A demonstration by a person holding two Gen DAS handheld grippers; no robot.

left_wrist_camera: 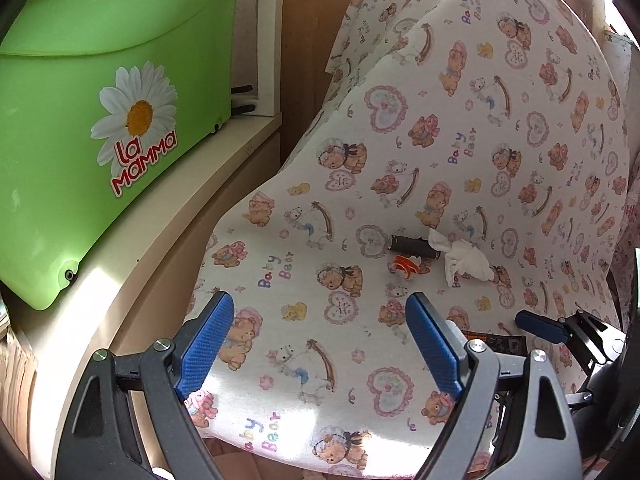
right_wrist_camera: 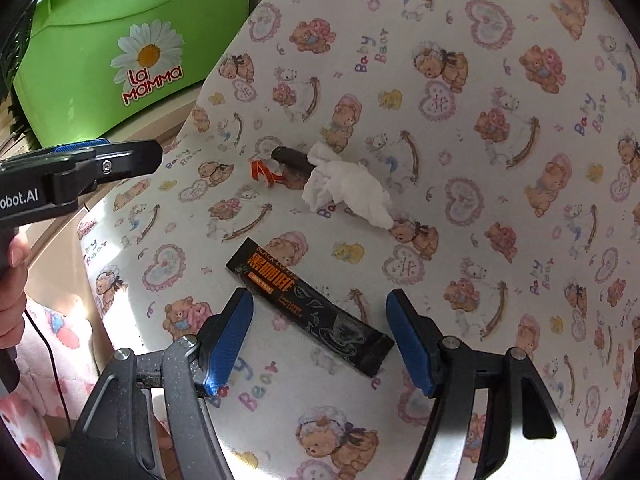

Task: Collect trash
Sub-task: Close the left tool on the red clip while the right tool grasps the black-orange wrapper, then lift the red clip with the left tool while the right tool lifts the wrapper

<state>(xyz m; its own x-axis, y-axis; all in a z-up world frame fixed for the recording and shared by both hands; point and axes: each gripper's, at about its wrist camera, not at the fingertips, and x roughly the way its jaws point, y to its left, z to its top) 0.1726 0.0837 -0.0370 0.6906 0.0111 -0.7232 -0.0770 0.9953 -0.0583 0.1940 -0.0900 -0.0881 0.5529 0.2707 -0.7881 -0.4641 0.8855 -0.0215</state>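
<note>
Both wrist cameras look steeply down along their blue-padded fingers at the bear-printed white cloth (left_wrist_camera: 460, 160) — the right one nearer. Both share the crumpled white tissue (left_wrist_camera: 466, 260) (right_wrist_camera: 346, 190) and the green plastic bucket (left_wrist_camera: 72, 120) (right_wrist_camera: 100, 32) — upper left.

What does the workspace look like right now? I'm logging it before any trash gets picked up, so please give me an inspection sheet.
Surface: table under a teddy-bear print cloth.
Job's things: black coffee sachet, crumpled white tissue, dark cylinder partly under the tissue, orange scrap; all lying on the cloth.
Clutter: nothing seen.
Grippers: left gripper open and empty; right gripper open, fingers either side of the sachet, not pressing it.
Cables: thin black cable beside the person's hand.
Surroundings: green La Mamma bucket on a beige ledge.
</note>
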